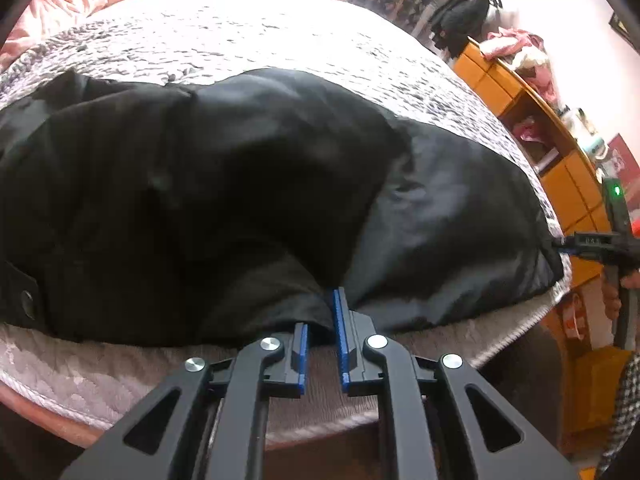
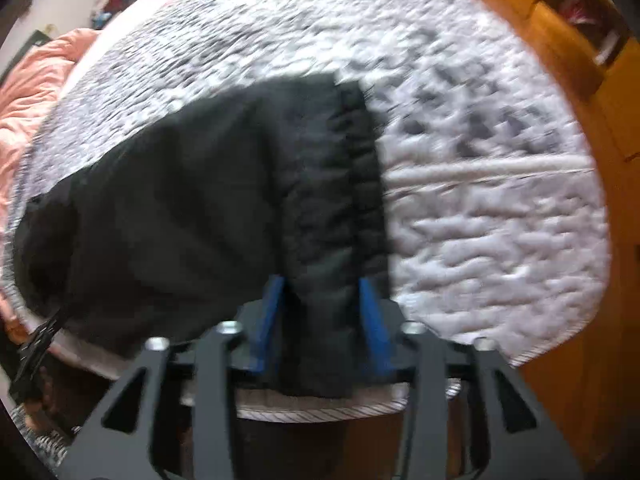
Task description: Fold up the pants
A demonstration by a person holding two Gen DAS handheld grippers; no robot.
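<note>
Black pants (image 1: 208,184) lie bunched across a grey-and-white quilted bed cover (image 1: 248,32). At the near hem, my left gripper (image 1: 320,312) is shut on a fold of the black cloth, its blue pads close together. At the right edge of the left wrist view, the right gripper (image 1: 560,243) reaches the pants' far end, with a hand behind it. In the blurred right wrist view, the gathered waistband end of the pants (image 2: 328,208) lies between the spread blue pads of my right gripper (image 2: 322,292). Those pads stand beside the cloth without pinching it.
The bed's front edge (image 1: 80,396) runs just under both grippers. A pink duvet (image 1: 60,4) is heaped at the far left. An orange wooden cabinet (image 1: 520,92) with clutter stands along the bed's right side. A checked sleeve (image 1: 624,400) shows at lower right.
</note>
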